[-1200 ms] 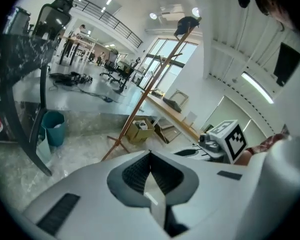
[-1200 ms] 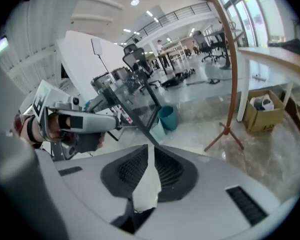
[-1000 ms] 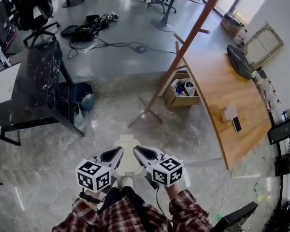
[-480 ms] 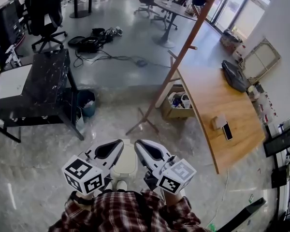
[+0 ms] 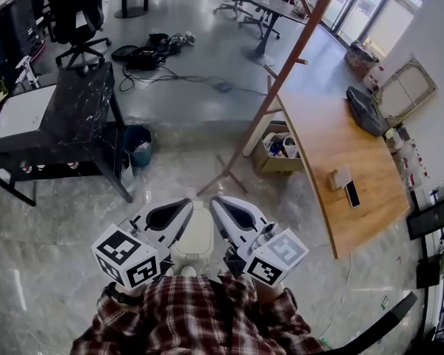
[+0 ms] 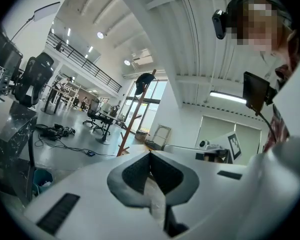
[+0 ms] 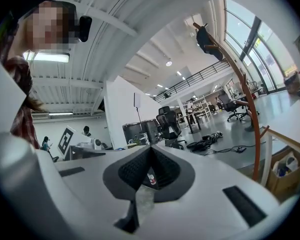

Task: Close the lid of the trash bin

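A cream trash bin (image 5: 195,237) stands on the stone floor right in front of the person, seen from straight above. Only its smooth rounded top shows, and I cannot tell from here how the lid sits. My left gripper (image 5: 186,204) lies along the bin's left side and my right gripper (image 5: 216,202) along its right side, both tips pointing forward past it. In the gripper views the left gripper (image 6: 150,154) and the right gripper (image 7: 151,148) each have their dark pads meeting at the tip with nothing held. Both gripper views look out over the room, so the bin is hidden there.
A black marbled table (image 5: 78,117) stands to the left with a small blue bin (image 5: 138,143) beside it. A slanted wooden coat stand (image 5: 277,80), an open cardboard box (image 5: 275,152) and a wooden table (image 5: 340,146) with a phone (image 5: 351,193) are ahead right. Cables (image 5: 152,50) lie on the far floor.
Both grippers have risen and tilted up towards the head camera and now flank the bin more closely. The head view has shifted a little, and the bin's front end is hidden by the shirt.
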The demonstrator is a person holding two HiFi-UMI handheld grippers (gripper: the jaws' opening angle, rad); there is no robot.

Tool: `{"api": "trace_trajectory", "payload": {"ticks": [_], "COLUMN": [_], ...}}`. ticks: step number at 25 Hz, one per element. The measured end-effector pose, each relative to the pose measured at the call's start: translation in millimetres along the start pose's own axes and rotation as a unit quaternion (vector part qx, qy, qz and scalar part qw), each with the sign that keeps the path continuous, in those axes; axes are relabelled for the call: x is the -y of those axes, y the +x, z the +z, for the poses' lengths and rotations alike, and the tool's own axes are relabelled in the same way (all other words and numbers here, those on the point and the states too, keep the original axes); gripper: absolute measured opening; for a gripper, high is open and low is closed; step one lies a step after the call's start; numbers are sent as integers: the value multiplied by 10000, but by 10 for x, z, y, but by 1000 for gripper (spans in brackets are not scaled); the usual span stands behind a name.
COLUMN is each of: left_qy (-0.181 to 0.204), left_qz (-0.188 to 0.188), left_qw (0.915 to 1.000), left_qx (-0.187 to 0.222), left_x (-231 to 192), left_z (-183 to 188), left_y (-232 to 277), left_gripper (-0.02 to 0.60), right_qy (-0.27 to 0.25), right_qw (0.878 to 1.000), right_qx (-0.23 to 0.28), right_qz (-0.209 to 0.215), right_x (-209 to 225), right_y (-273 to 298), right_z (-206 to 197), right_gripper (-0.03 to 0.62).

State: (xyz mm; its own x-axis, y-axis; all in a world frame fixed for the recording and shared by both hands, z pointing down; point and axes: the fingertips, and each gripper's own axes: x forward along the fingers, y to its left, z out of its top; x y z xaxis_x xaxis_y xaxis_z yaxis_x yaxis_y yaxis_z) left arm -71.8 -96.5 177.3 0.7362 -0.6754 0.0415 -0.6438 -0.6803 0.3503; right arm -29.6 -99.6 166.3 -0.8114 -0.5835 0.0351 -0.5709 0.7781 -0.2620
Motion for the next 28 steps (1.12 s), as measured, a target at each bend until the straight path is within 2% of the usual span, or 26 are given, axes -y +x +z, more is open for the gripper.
{"api": "trace_trajectory", "payload": {"ticks": [21,28], "left_qy": [-71,-171], "left_qz": [-153,-67], "left_qw": [9997,9998], "left_qx": [-163,-67], "left_x": [-26,-142], "left_z": [-27,23], "left_y": [18,-10], "left_gripper": [11,11], "right_qy": [56,21], "right_qw": [9999,9999], "right_qx": [-48,-134], "right_qz": [-121,-63], "right_x": [-6,39], "right_y": [57,176], "right_z": [-32,-26], "right_gripper": [14,12]}}
